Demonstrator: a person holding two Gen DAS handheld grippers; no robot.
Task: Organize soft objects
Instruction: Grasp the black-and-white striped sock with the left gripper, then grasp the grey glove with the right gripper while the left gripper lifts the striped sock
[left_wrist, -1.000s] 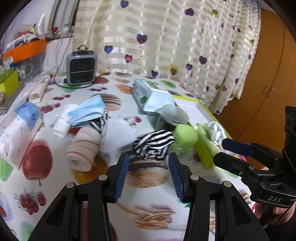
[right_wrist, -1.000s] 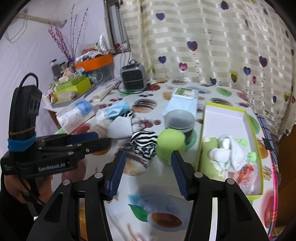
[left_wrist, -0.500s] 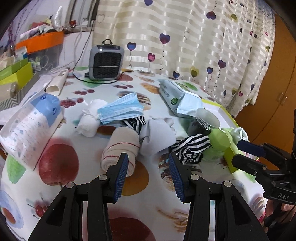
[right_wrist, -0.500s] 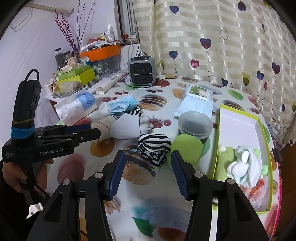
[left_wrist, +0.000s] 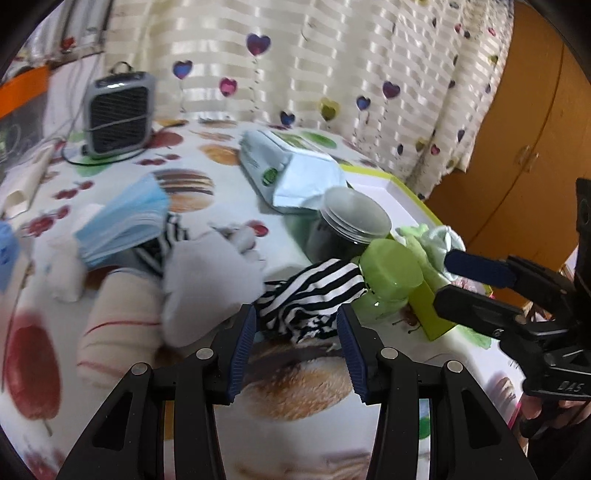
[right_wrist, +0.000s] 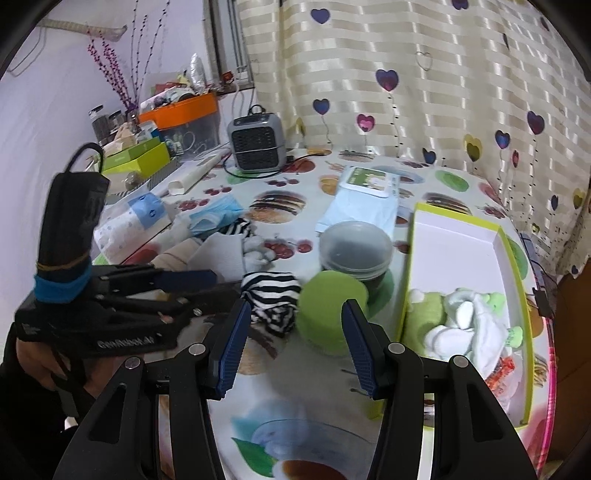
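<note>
A black-and-white striped cloth (left_wrist: 310, 295) (right_wrist: 271, 297) lies bunched on the patterned table. My left gripper (left_wrist: 295, 325) stands open just in front of it, nothing between the pads. My right gripper (right_wrist: 293, 321) is open too, hovering before the striped cloth and a green jar (right_wrist: 332, 310) (left_wrist: 391, 269). To the left lie a white cloth (left_wrist: 207, 280), a cream roll with red stripes (left_wrist: 118, 328), a blue face mask (left_wrist: 125, 221) and a second striped piece (left_wrist: 173, 236). A green-rimmed box (right_wrist: 513, 258) at the right holds white and green socks (right_wrist: 465, 314).
A dark lidded jar (right_wrist: 354, 247) stands behind the green jar. A wipes pack (right_wrist: 365, 195), a grey heater (right_wrist: 258, 144), a tissue pack (right_wrist: 129, 225) and cluttered boxes (right_wrist: 177, 110) fill the back and left. A hand (right_wrist: 33, 362) holds the left gripper's handle.
The left gripper swung right and sank toward the striped cloth, which now lies just beyond its fingertips. The right gripper edged slightly closer to the green jar. Both stayed open.
</note>
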